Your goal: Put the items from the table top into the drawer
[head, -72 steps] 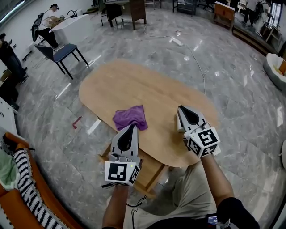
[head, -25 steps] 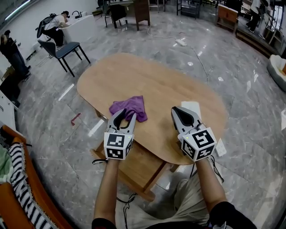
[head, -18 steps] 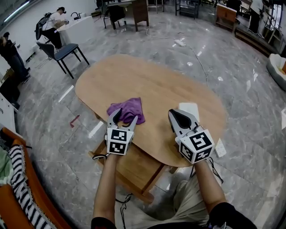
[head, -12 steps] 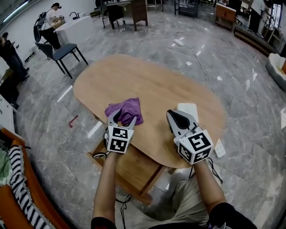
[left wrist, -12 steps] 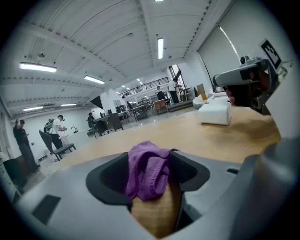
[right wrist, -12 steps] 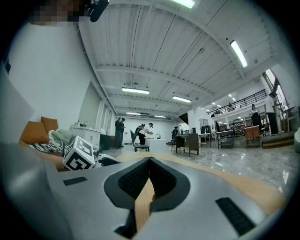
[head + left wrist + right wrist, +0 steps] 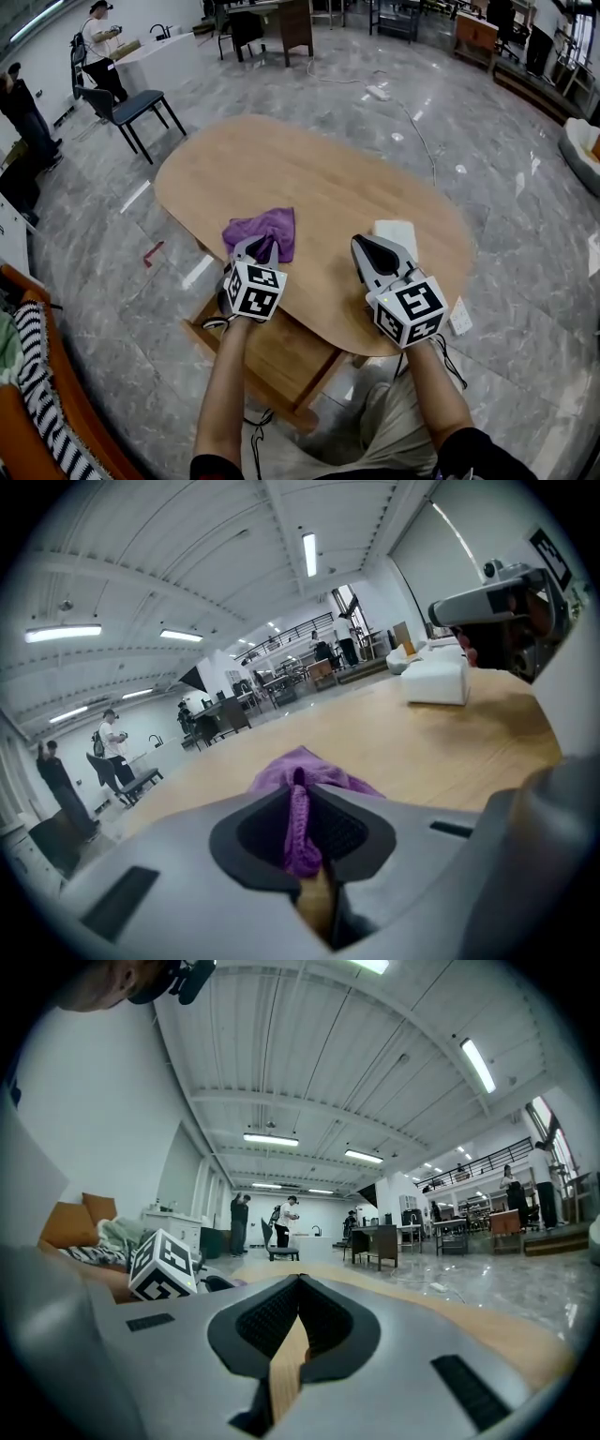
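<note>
A purple cloth point(image 7: 265, 229) lies crumpled near the front left edge of the oval wooden table point(image 7: 319, 178). My left gripper point(image 7: 259, 249) points down at the cloth's near edge. Its jaws have just been closing, and in the left gripper view a fold of the cloth point(image 7: 302, 803) is pinched between them at the left gripper point(image 7: 302, 797). A white block point(image 7: 396, 231) rests just beyond my right gripper point(image 7: 369, 246), which hovers level with its jaws shut on nothing; its own view shows the right gripper point(image 7: 300, 1286) empty. A wooden drawer point(image 7: 281, 349) stands pulled out under the table's near edge.
A blue chair point(image 7: 128, 106) and people at a white counter point(image 7: 155, 58) are at the far left. A sofa with a striped cloth point(image 7: 42, 394) is at the lower left. A white power strip point(image 7: 459, 315) lies by the table's right edge.
The left gripper came down onto the near edge of the purple cloth, spread its jaws, then closed them on a fold. The right gripper has stayed where it was.
</note>
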### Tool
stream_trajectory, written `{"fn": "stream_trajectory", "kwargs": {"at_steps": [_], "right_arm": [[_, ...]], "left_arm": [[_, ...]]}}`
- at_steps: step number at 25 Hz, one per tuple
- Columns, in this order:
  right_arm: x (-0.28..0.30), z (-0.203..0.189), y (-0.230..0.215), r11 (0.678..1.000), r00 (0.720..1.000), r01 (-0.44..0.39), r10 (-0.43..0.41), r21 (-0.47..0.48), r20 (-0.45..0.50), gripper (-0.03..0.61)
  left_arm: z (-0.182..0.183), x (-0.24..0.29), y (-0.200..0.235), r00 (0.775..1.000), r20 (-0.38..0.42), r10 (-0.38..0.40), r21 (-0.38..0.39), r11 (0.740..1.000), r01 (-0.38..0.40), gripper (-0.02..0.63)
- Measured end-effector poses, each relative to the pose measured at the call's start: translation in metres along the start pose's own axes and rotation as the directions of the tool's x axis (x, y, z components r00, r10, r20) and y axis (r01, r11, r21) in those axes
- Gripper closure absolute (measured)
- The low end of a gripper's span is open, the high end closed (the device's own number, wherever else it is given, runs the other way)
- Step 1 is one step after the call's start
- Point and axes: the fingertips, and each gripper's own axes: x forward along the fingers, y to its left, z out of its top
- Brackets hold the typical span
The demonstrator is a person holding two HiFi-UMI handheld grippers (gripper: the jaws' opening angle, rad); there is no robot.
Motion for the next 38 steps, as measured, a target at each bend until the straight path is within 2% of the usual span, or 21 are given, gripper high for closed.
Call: {"fn": "stream_trajectory", "kwargs": {"at_steps": [14, 27, 38], "right_arm": [[0.0, 0.005, 0.014, 1.0, 1.0, -0.001, 0.001, -0.006, -0.005, 0.565], [-0.007, 0.015, 0.047, 1.0, 1.0, 0.006, -0.007, -0.027, -0.008, 0.565], [-0.027, 0.021, 0.058, 0.999, 0.999, 0.048, -0.048, -0.022, -0.003, 0.565]], "left_arm": [[0.002, -0.023, 0.003, 0.999, 0.042, -0.014, -0.052, 0.999, 0.017, 0.574], [0.0, -0.09, 0.003, 0.991, 0.133, -0.027, -0.082, 0.996, 0.038, 0.575], [0.0, -0.149, -0.029, 0.972, 0.218, -0.085, -0.077, 0.991, 0.105, 0.575]]}}
